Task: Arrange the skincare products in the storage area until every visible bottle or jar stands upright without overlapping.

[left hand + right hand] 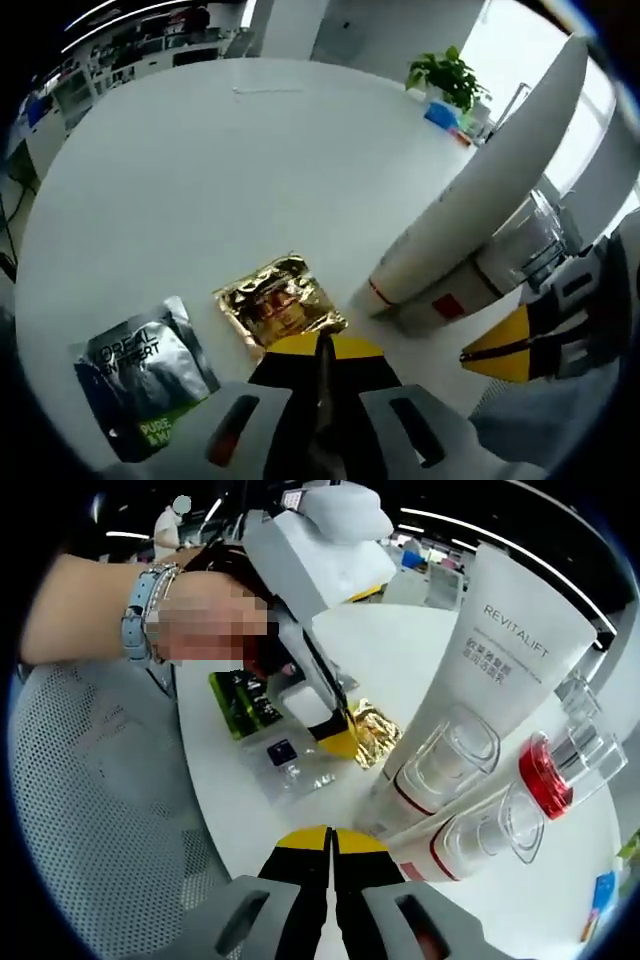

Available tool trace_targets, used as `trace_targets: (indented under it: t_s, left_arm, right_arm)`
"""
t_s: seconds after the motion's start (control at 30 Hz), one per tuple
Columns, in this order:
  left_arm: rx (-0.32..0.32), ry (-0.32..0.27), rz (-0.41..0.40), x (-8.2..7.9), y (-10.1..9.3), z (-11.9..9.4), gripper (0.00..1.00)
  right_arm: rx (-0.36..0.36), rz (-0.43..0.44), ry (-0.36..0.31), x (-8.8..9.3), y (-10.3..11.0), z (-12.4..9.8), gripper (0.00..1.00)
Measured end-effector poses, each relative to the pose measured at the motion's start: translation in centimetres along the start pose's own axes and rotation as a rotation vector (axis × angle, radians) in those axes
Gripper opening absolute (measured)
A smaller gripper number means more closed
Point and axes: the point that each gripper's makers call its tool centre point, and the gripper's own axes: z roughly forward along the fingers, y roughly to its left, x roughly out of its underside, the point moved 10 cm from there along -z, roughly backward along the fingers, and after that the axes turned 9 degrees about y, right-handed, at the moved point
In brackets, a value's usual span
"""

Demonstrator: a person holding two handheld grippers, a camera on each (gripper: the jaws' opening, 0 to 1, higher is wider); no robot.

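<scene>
Left gripper [322, 352]: its jaws rise from the bottom of the left gripper view pressed together, yellow tips meeting, nothing between them; the tips sit just at the near edge of the gold sachet. In the right gripper view [345, 718] it comes in from the left, held in a person's hand [215, 605] with a pale blue wrist strap, its tip down on the sachet.
Right gripper [331, 842]: jaws narrow, the tips nearly touching, holding nothing; it shows at the right edge of the left gripper view [520, 345].
Gold sachet [279, 303]: lies flat on the white table [200, 170], just beside the tube's cap; also seen in the right gripper view [372, 730].
Silver sachet [143, 375]: flat on the table, left of the gold one, apart from it, printed L'OREAL.
White tube [480, 680]: marked REVITALIFT, lying tilted, cap toward the grippers, seemingly resting on clear stands.
Second tube [470, 830]: just beside the first, lower, red-trimmed.
Red-capped item [545, 770]: beside the tubes; what it is I cannot tell.
Potted plant [448, 75]: far edge of the table.
</scene>
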Motion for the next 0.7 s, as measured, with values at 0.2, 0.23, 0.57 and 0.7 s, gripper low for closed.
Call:
trace_targets:
  t_s: [0.2, 0.23, 0.57, 0.7]
  left_arm:
    - [-0.004, -0.020, -0.031, 0.1, 0.3, 0.0, 0.00]
    - [-0.004, -0.022, -0.031, 0.1, 0.4, 0.0, 0.00]
    - [0.131, -0.026, -0.125, 0.0, 0.1, -0.6, 0.00]
    - [0.066, 0.031, -0.085, 0.5, 0.3, 0.2, 0.00]
  right_arm:
    - [0.002, -0.006, 0.004, 0.0, 0.0, 0.0, 0.00]
    - [0.002, -0.006, 0.004, 0.0, 0.0, 0.0, 0.00]
    - [0.003, -0.014, 0.010, 0.0, 0.1, 0.1, 0.00]
    - [0.009, -0.020, 0.007, -0.1, 0.1, 0.1, 0.00]
